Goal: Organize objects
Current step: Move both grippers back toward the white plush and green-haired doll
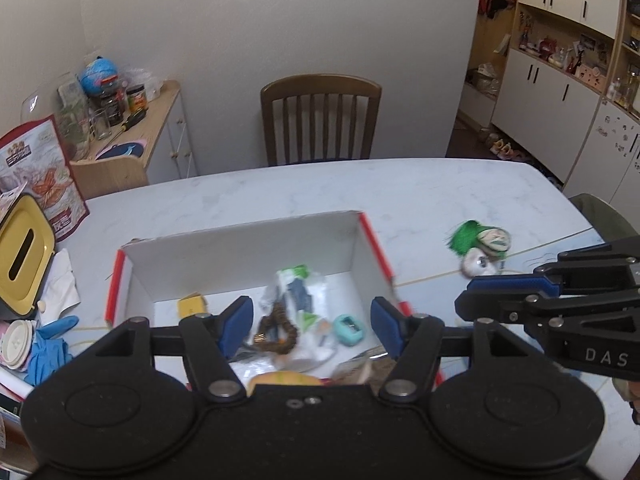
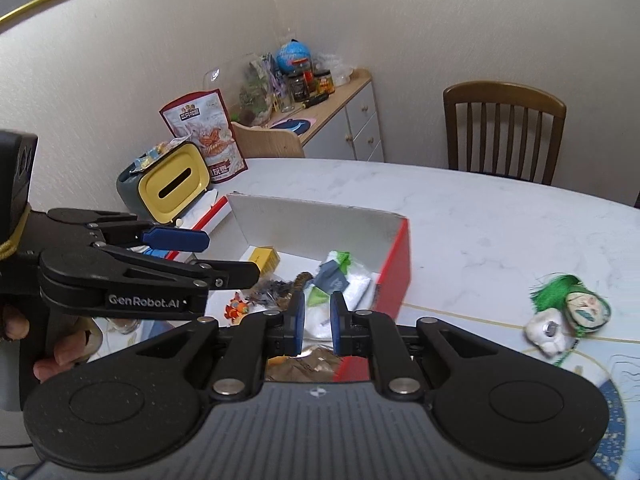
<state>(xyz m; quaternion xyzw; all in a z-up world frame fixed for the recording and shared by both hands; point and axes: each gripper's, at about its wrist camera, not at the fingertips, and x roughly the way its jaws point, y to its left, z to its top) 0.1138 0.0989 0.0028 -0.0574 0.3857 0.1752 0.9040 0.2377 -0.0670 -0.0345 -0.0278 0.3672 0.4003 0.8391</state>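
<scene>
Marble-patterned white bench [image 1: 420,192] is filling both views, and I am looking down on it from close in. Nearest to me, my left gripper [image 1: 312,322] is hanging over the near end of the red-sided box [image 1: 248,252], its jaws standing wide apart and holding nothing. My right gripper [image 2: 317,326] is sitting at the box's near right corner with its jaws drawn close together, a narrow gap between the pads and nothing caught there.

Inside the box, a brown beaded bracelet [image 1: 278,330] is lying on a crumpled white packet [image 1: 296,292], a teal sharpener [image 1: 350,330] is resting just right of it, and a small yellow carton [image 1: 192,305] is sitting toward the far left corner. An orange toy figure [image 2: 237,307] is showing in the right wrist view, toward the box's near left.

To the right of the box, apart from it, a green tassel ornament [image 2: 576,300] and a white tooth-shaped toy [image 2: 547,333] are lying on the bench, touching each other.

At the left edge a yellow tissue holder [image 2: 172,184] is standing, and a wooden chair [image 1: 320,118] is waiting beyond the far side.
</scene>
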